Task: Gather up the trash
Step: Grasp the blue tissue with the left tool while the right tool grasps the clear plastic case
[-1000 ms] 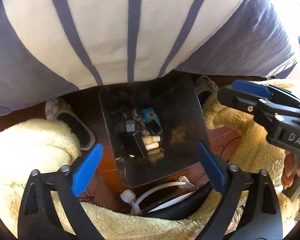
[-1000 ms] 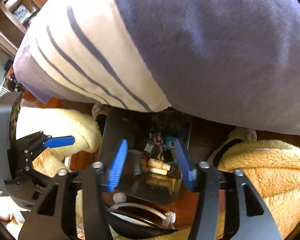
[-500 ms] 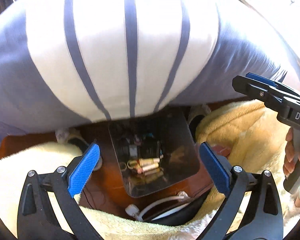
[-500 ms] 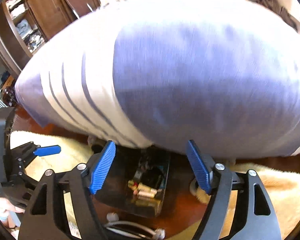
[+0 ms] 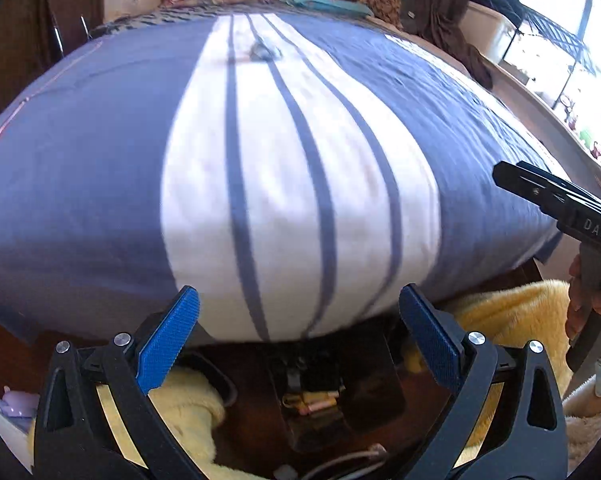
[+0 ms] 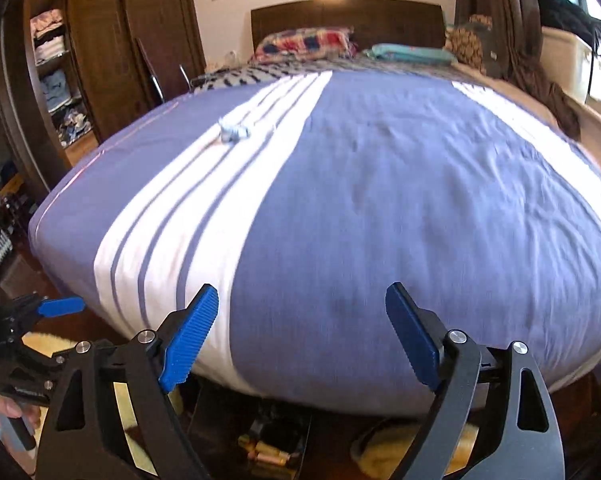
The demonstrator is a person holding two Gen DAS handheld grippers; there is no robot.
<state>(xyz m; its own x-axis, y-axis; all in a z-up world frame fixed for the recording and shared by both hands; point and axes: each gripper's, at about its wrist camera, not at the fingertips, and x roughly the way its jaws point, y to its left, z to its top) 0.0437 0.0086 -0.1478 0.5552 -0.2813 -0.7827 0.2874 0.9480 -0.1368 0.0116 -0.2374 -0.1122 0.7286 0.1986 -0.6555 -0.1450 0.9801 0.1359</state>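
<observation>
Bed to be cleared, bin partly filled

One crumpled scrap [image 6: 233,133] is seen on the bed [image 6: 380,208], far ahead of the empty, spread left gripper [image 5: 298,344] and right gripper [image 6: 302,334]; below them, the bin [image 5: 376,384] already holds trash.

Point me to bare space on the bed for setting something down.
Free: the broad blue panel of the striped duvet, between the white stripes and the right edge. Crowded: the headboard end, with the plaid pillow and teal folded cloth. One crumpled pale-blue scrap sits on the white stripes.
</observation>
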